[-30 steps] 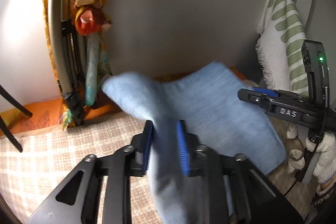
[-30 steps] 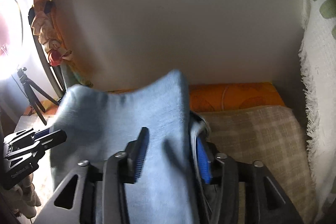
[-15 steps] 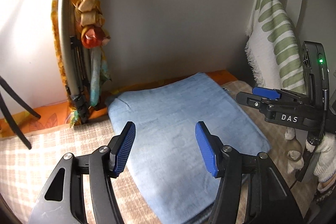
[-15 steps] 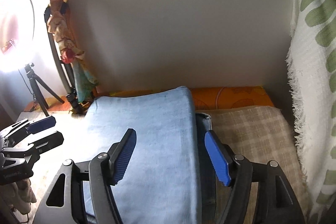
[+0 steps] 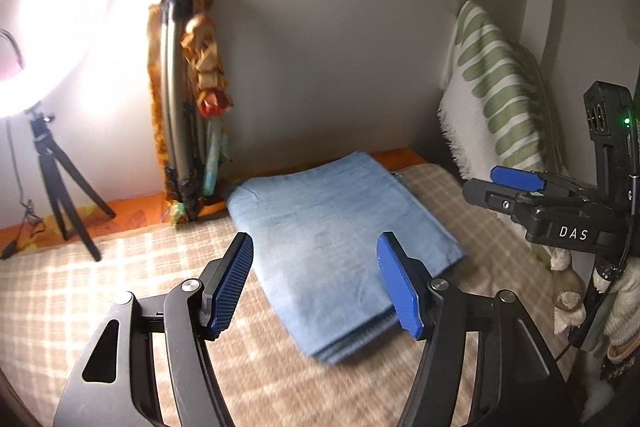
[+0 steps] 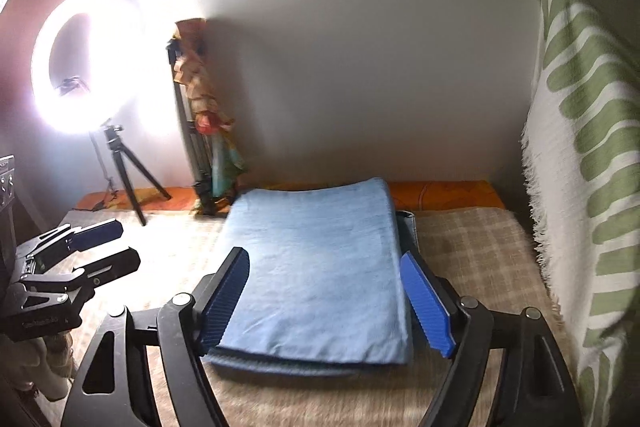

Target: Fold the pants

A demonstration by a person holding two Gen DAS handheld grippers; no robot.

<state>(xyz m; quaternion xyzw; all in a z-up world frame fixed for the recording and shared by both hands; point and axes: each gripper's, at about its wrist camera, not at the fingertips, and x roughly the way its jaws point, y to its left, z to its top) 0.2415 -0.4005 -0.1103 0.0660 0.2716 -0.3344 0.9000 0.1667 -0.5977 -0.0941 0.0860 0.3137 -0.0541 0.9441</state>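
both grippers, left [image 5: 316, 283] and right [image 6: 326, 301], have just let go, fingers spread; pants [image 6: 320, 259] lie folded near the bed's [image 6: 472, 247] back edge, apparently finished.

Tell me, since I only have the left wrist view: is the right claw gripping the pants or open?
Observer: Open. In the right wrist view the right claw has its blue pads spread, one on each side of the folded pants, gripping nothing.
Operator: Is the fold's right edge tidy?
Observer: Not quite. A darker under layer pokes out past the top layer's right edge.
Operator: What is the glare on my left?
Observer: A ring light on a small tripod. Its full circle shows in the right wrist view.
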